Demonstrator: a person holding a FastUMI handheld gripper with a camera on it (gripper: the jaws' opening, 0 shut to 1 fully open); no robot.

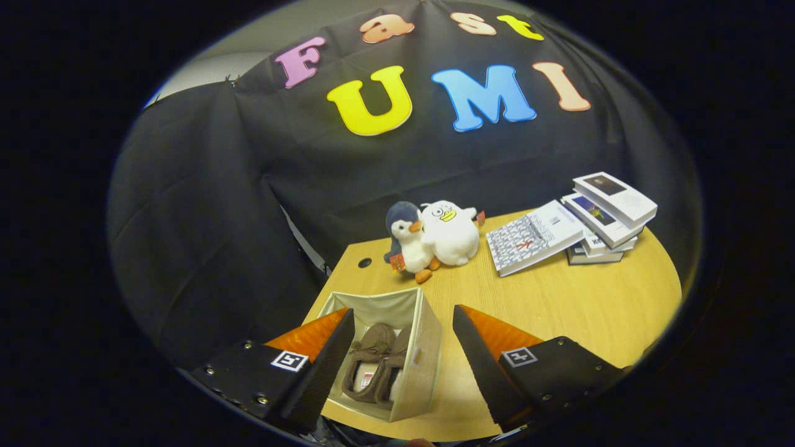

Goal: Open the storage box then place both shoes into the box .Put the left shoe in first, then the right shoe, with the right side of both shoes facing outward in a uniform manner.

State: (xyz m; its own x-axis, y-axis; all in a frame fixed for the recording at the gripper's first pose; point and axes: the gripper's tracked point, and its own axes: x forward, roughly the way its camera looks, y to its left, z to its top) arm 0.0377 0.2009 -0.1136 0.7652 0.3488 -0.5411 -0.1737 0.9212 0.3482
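Note:
A beige fabric storage box stands open on the wooden table, below and between my fingers. Two brown shoes lie side by side inside it, toes pointing away from me. My gripper hovers above the box, open wide, with nothing between its fingers. The left finger covers the box's left wall; the right finger hangs over bare table just right of the box.
Beyond the box sit two plush toys, a grey penguin and a white duck. Further right is a stack of books, one leaning. A cable hole marks the table near its left edge.

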